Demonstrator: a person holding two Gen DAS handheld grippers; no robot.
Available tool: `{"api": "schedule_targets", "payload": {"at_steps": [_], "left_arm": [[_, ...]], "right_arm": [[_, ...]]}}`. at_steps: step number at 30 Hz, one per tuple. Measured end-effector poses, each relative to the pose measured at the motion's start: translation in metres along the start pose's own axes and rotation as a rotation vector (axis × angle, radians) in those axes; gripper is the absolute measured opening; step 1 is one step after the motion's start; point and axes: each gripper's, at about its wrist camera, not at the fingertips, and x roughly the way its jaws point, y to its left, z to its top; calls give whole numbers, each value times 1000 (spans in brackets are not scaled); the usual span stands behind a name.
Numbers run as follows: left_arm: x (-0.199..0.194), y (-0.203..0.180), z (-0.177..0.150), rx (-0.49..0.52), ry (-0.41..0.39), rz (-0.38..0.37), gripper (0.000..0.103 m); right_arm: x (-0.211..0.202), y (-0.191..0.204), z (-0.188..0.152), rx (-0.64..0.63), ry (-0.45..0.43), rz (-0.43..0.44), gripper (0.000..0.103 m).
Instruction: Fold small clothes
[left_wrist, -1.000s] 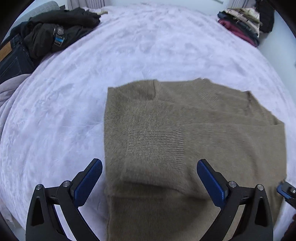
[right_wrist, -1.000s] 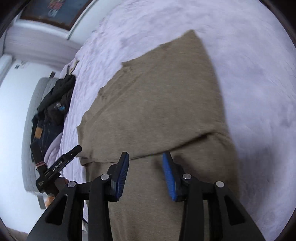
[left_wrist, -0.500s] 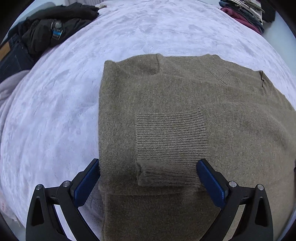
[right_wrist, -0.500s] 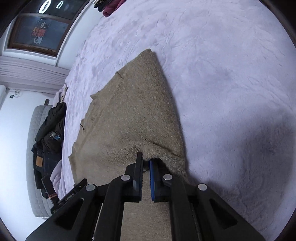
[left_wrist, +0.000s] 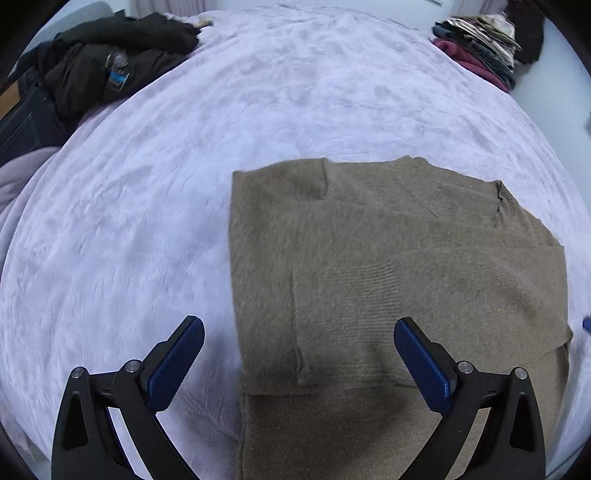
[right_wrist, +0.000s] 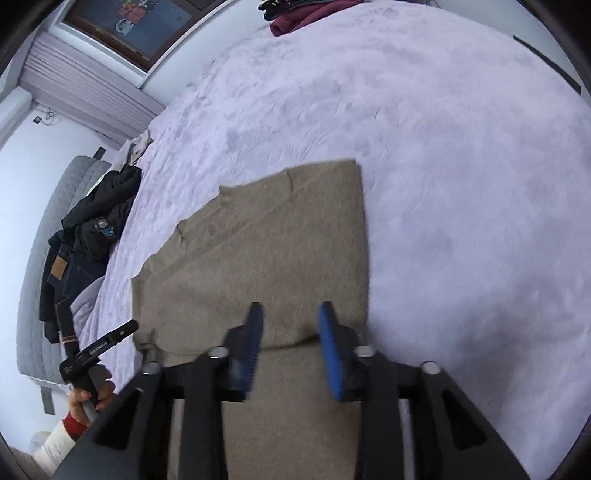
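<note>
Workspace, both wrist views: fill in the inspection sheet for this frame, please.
Surface: lilac plush bedspread, wrinkled.
Job's things: tan knit sweater lying flat, partly folded, a ribbed cuff laid over its body.
Clutter: black jacket and dark jeans piled at the far left edge; stack of folded clothes at the far right corner.
Grippers: left gripper open wide above the sweater's near left part; right gripper open over the sweater, fingers blurred, gripping nothing.
Cables: nothing seen.
Surroundings: grey quilted headboard, window blind, framed picture, white walls.
</note>
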Motion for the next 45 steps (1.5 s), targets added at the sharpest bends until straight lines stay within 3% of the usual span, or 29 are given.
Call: {"api": "schedule_targets", "payload": {"at_steps": [3, 5, 6, 7, 8, 9, 12, 15, 16, 19, 23, 29, 34, 39, 45], "left_arm": [[12, -15, 5, 49, 22, -4, 103], [25, -20, 2, 82, 44, 35, 103], [32, -23, 0, 101, 59, 59, 103], [36, -23, -2, 116, 68, 71, 103], [37, -20, -4, 122, 67, 65, 103], [38, -19, -5, 122, 67, 57, 103], [39, -13, -7, 132, 67, 47, 103], [40, -12, -7, 141, 68, 47, 103], [39, -12, -7, 145, 67, 53, 103], [32, -13, -12, 186, 52, 78, 103], [27, -5, -17, 172, 54, 72, 103], [12, -2, -20, 140, 38, 115, 103], [-15, 7, -42, 146, 30, 120, 103], [-32, 8, -59, 108, 62, 99, 103], [-41, -1, -79, 118, 78, 153, 103]], "right_arm": [[24, -19, 29, 61, 14, 11, 57], [50, -39, 42, 149, 55, 58, 54], [62, -50, 45, 208, 88, 109, 48], [74, -60, 45, 278, 130, 162, 17], [79, -62, 44, 306, 156, 182, 14], [77, -57, 45, 287, 154, 179, 14], [55, -28, 53, 67, 106, 108, 14], [60, -20, 58, -113, 91, -186, 14], [64, -28, 60, -106, 106, -228, 14], [48, -42, 55, -2, 82, -180, 14], [23, -14, 30, -60, 76, -15, 14], [50, 19, -21, -216, 201, -109, 14], [29, 27, -44, -264, 171, -165, 14], [9, 32, -60, -218, 196, -139, 15], [14, 56, -92, -186, 235, -101, 40]]}}
